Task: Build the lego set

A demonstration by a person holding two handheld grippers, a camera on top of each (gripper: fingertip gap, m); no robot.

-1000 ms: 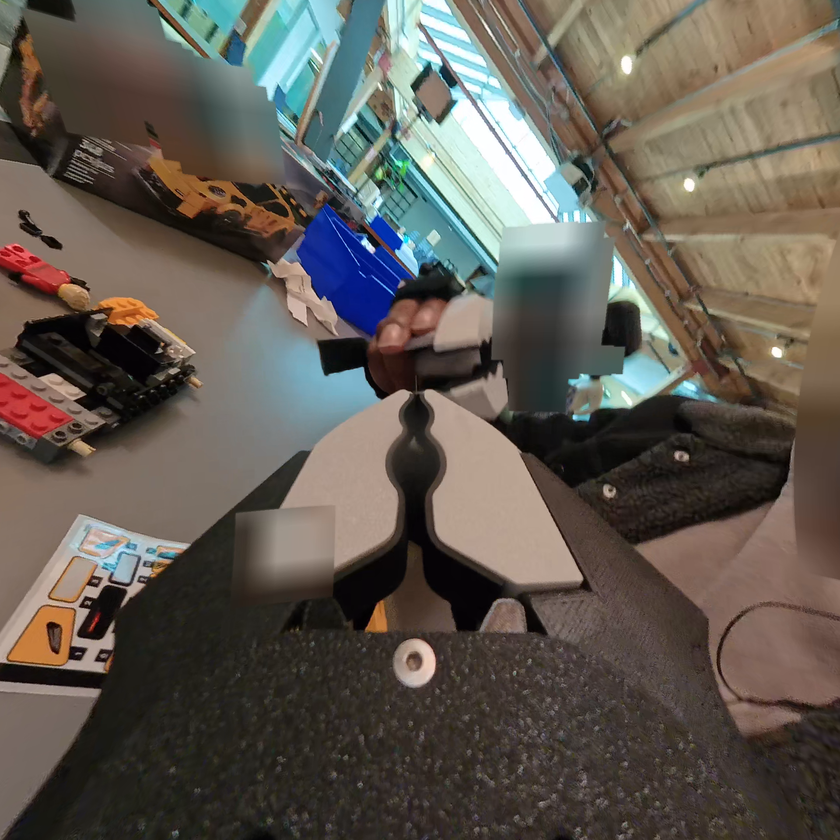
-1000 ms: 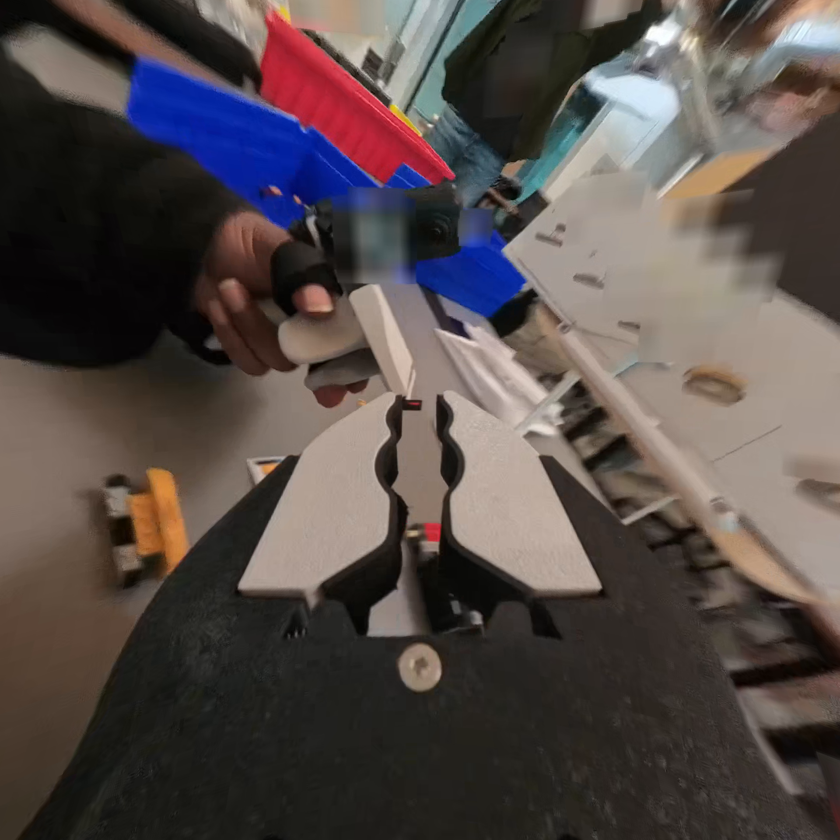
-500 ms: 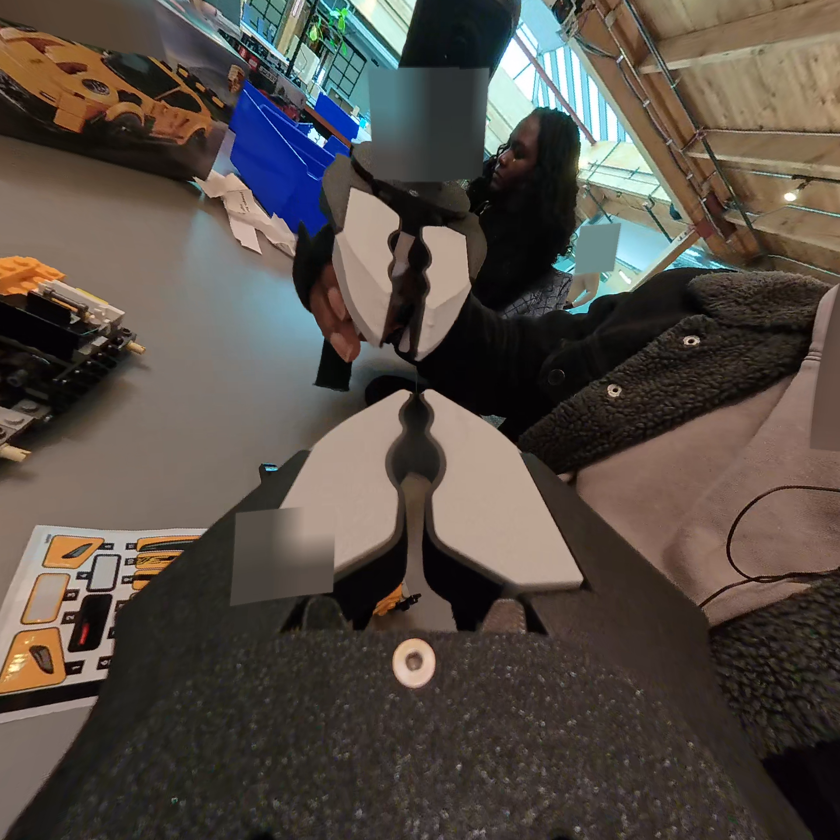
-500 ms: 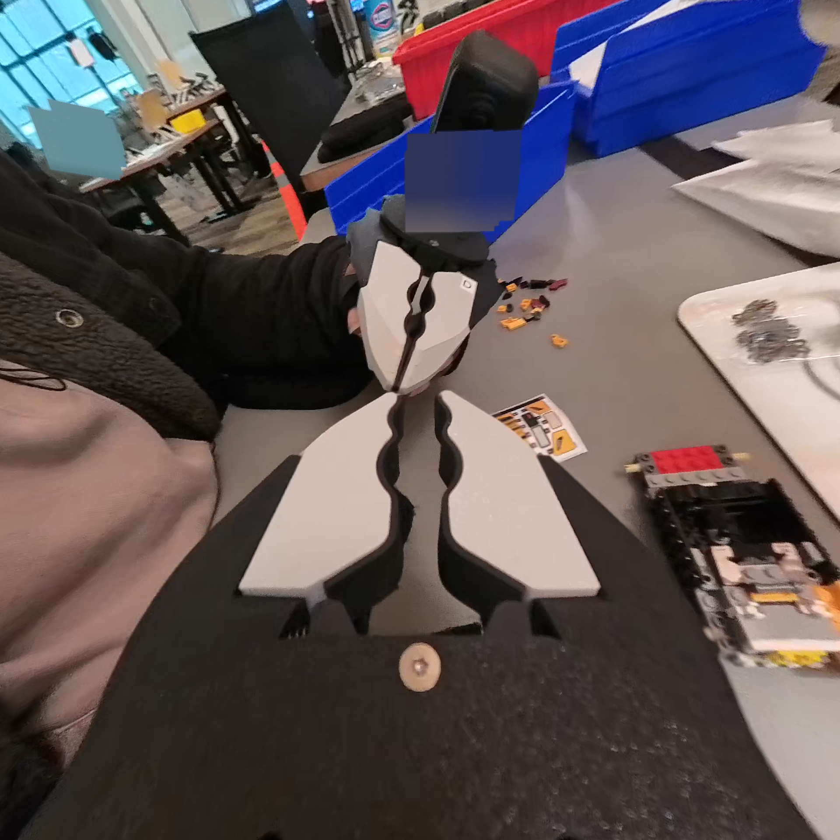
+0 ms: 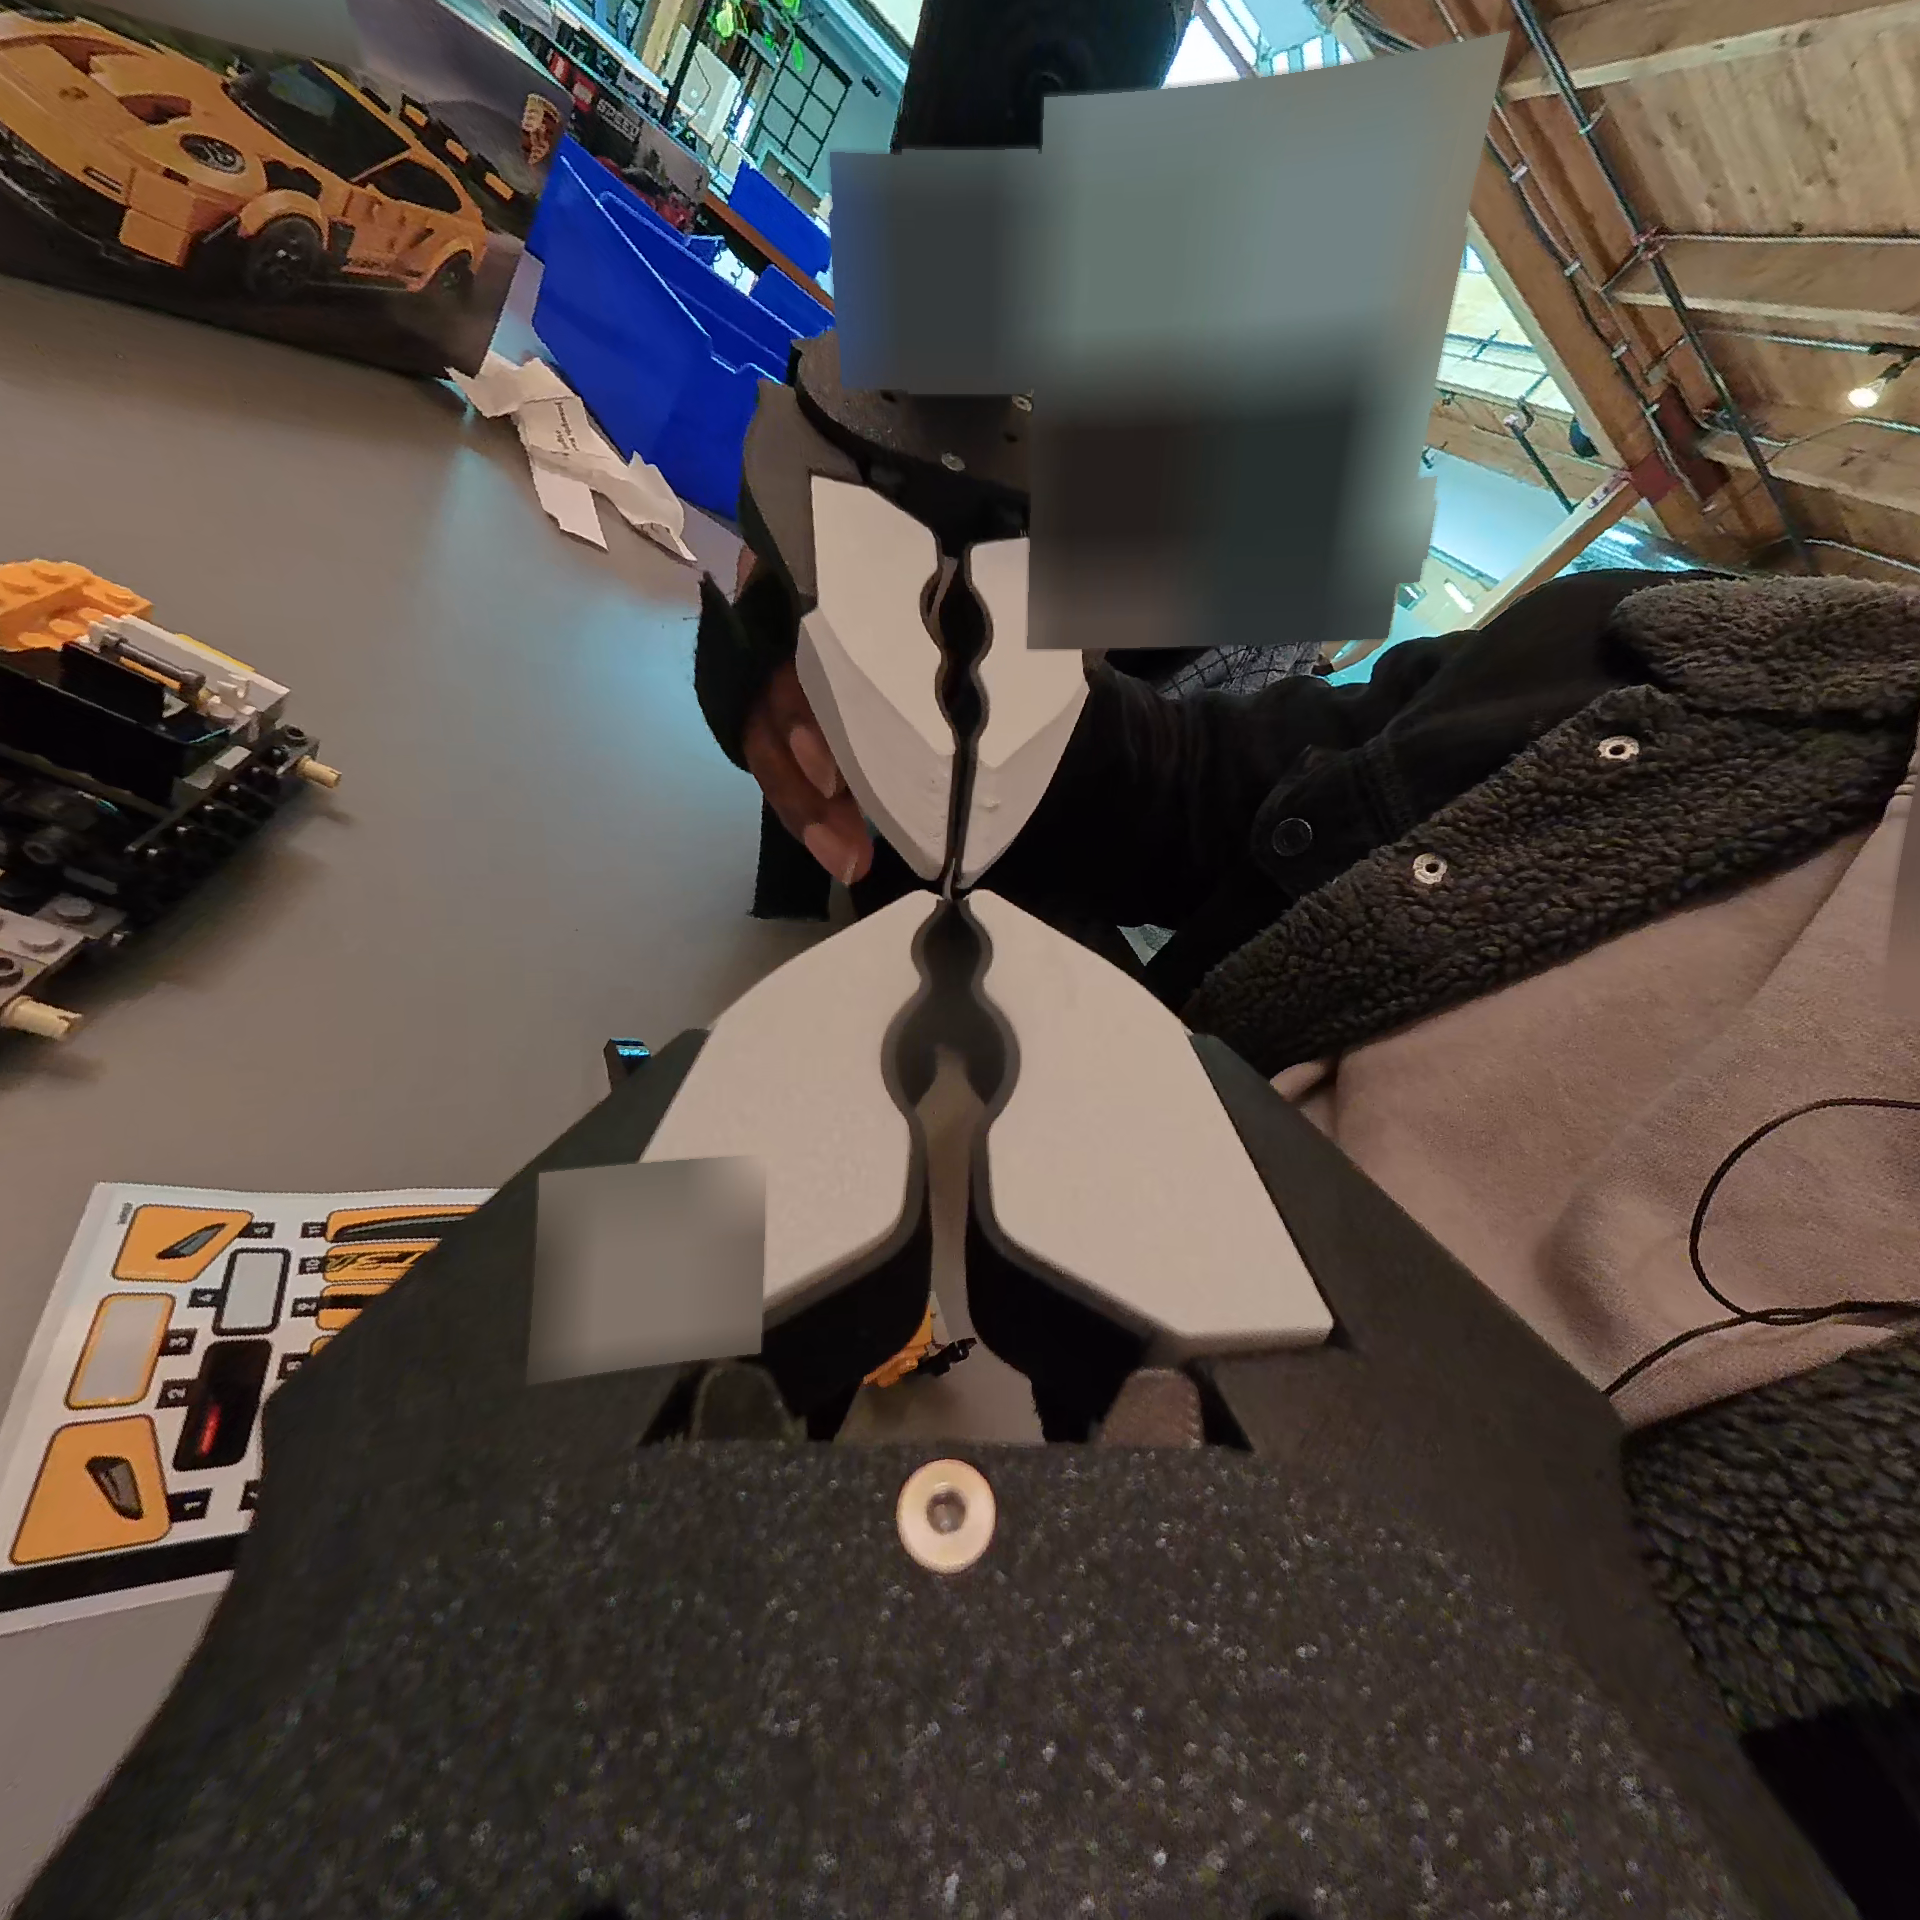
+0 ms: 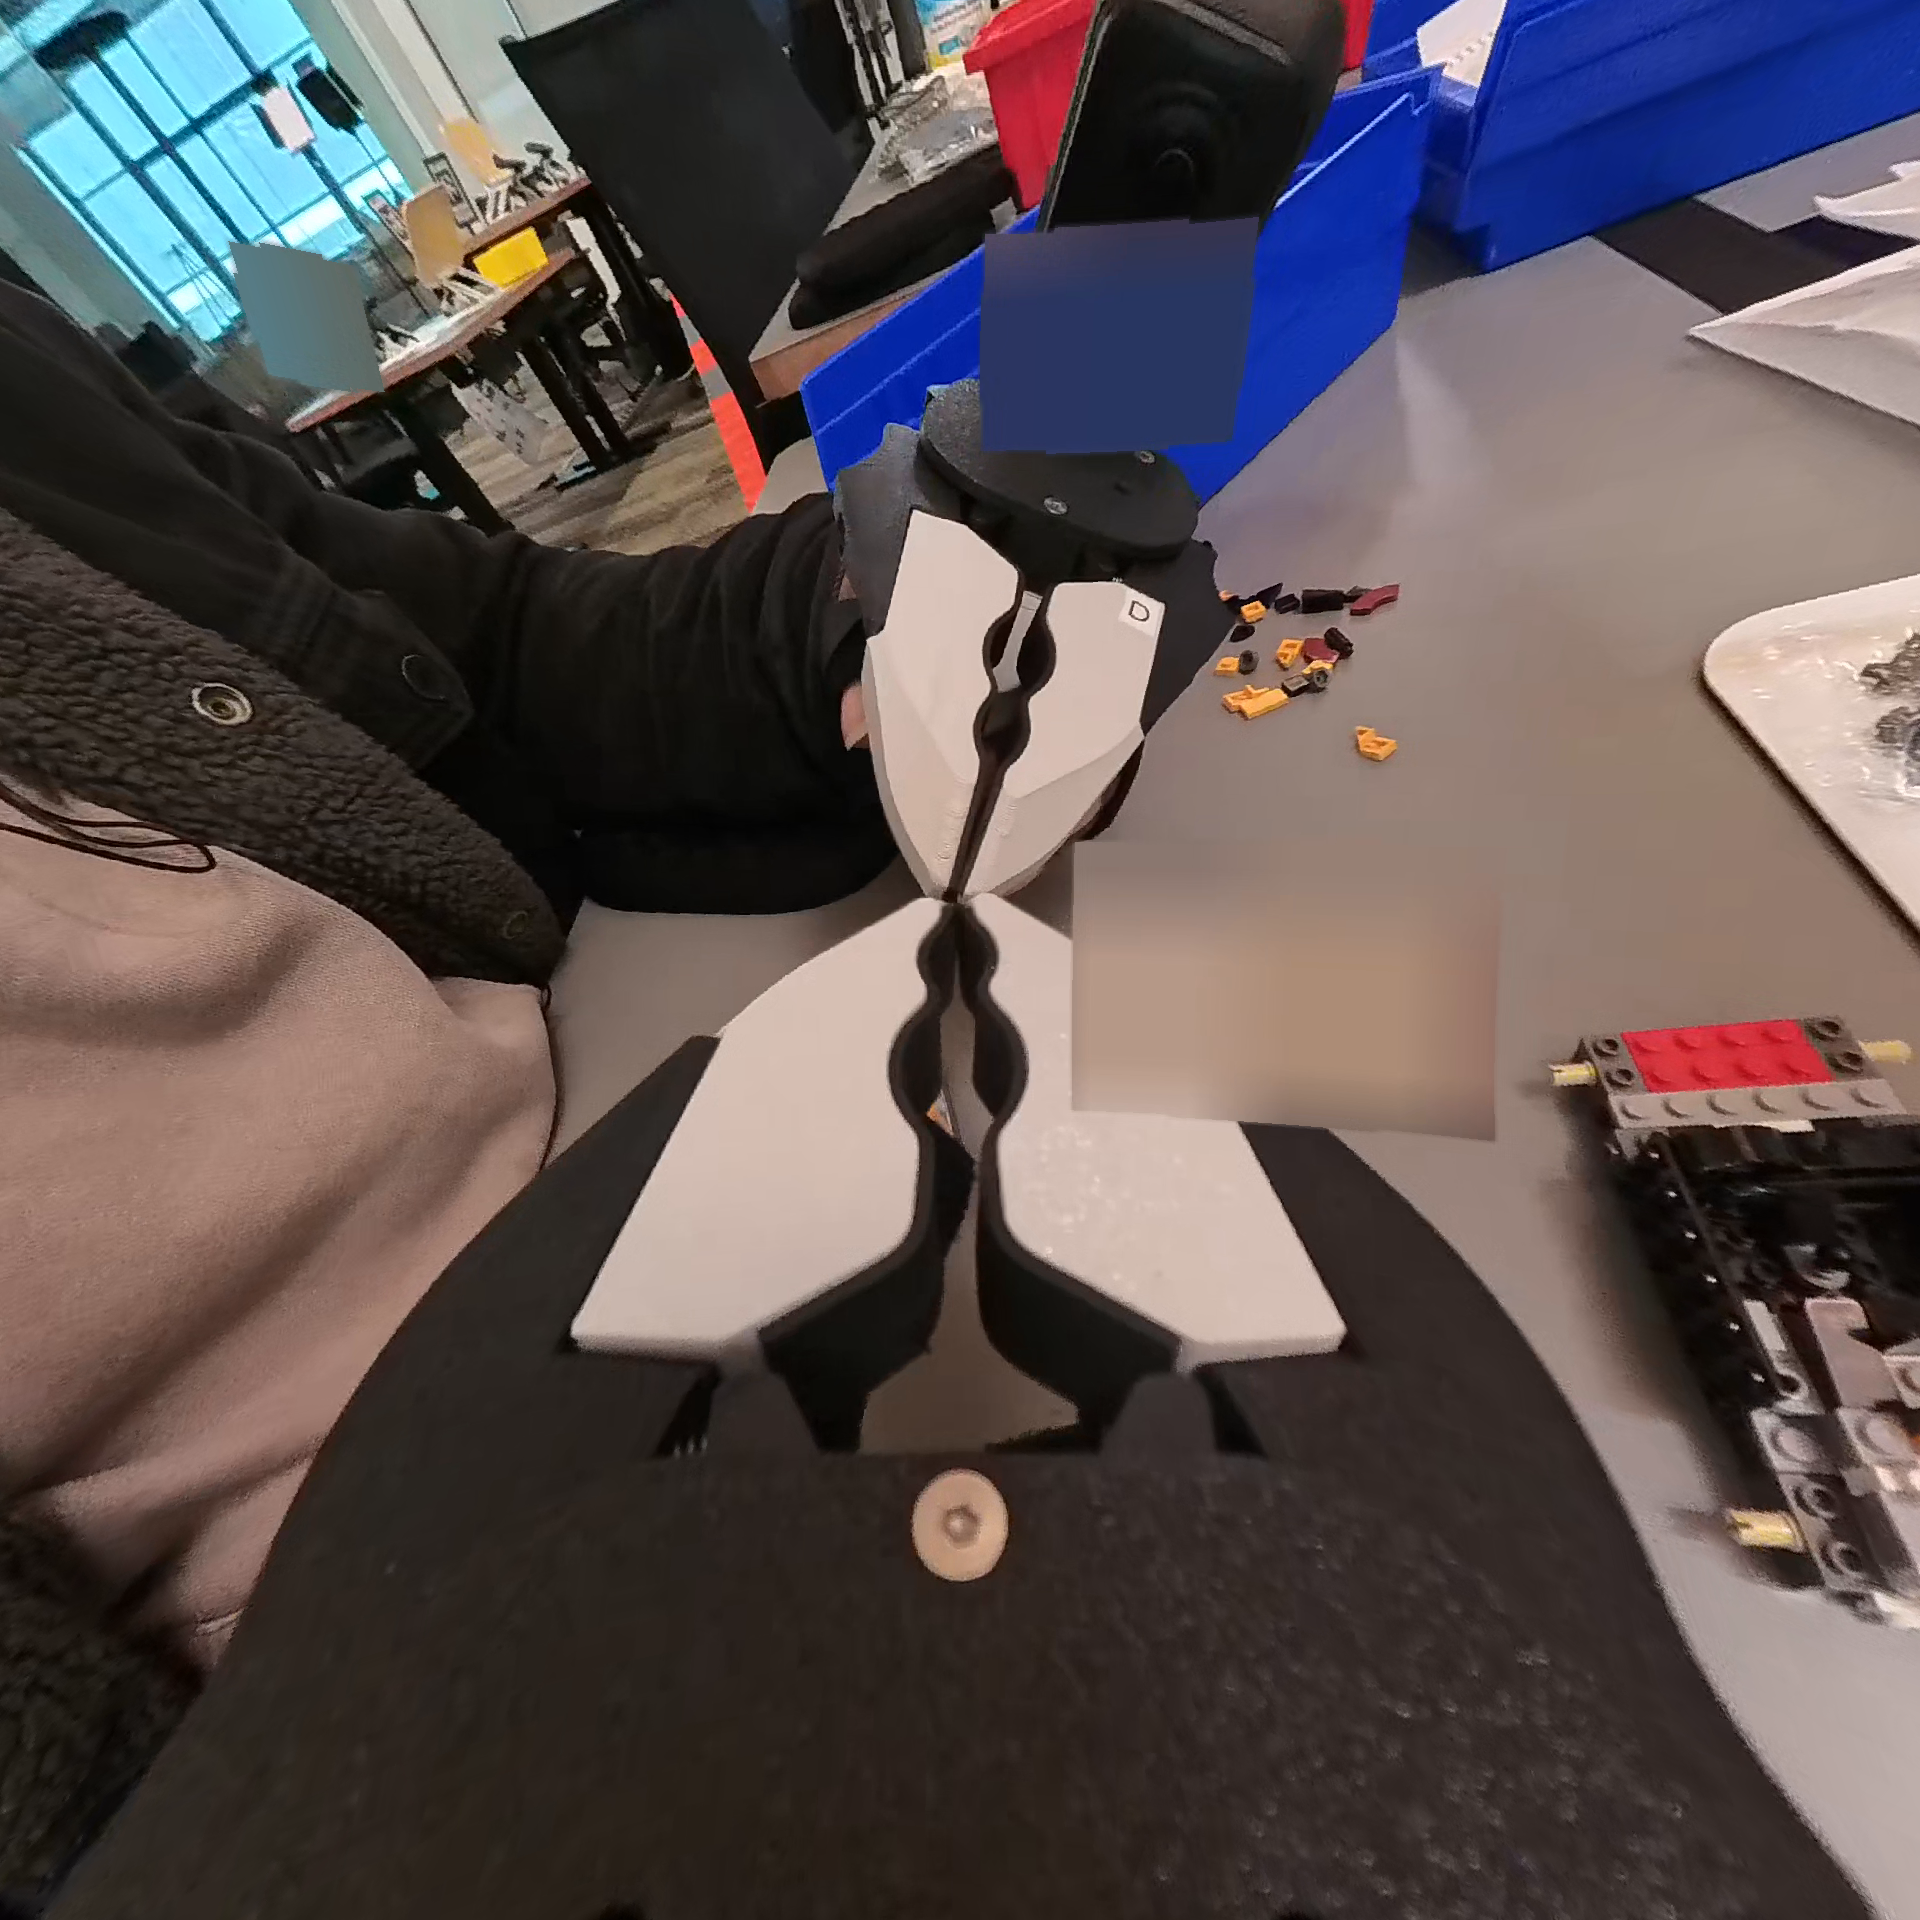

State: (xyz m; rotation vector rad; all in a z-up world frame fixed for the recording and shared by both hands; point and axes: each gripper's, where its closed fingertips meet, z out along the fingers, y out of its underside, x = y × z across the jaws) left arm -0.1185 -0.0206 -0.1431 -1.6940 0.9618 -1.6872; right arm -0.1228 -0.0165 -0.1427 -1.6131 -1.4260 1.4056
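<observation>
My left gripper (image 5: pixel 951 920) and my right gripper (image 6: pixel 951 920) point at each other, tip to tip, above the grey table near the person's body. Both have their jaws closed. In the left wrist view the right gripper (image 5: pixel 951 878) comes down from above; in the right wrist view the left gripper (image 6: pixel 954 883) does the same. A tiny dark speck shows where the tips meet; I cannot tell what it is. The partly built lego car (image 5: pixel 125 748), black with red, grey and orange bricks, lies on the table (image 5: pixel 468 831) and also shows in the right wrist view (image 6: pixel 1787 1247).
A sticker sheet (image 5: pixel 156 1351) lies by my left gripper. Several small orange and dark loose pieces (image 6: pixel 1299 665) lie behind it. The lego box (image 5: pixel 239 187), blue bins (image 6: pixel 1330 260), torn paper (image 5: pixel 582 457) and a white tray (image 6: pixel 1829 748) ring the table. My two grippers' fingertips are within a few centimetres of each other. The partly built lego car (image 5: pixel 125 748) is about equally far from each gripper, around 15 cm. The right camera catches it too, in the right wrist view (image 6: pixel 1845 1312).
Both grippers swung round to face each other and closed the distance until their tips touch. The right gripper's jaws, slightly apart half a second ago, have shut.
</observation>
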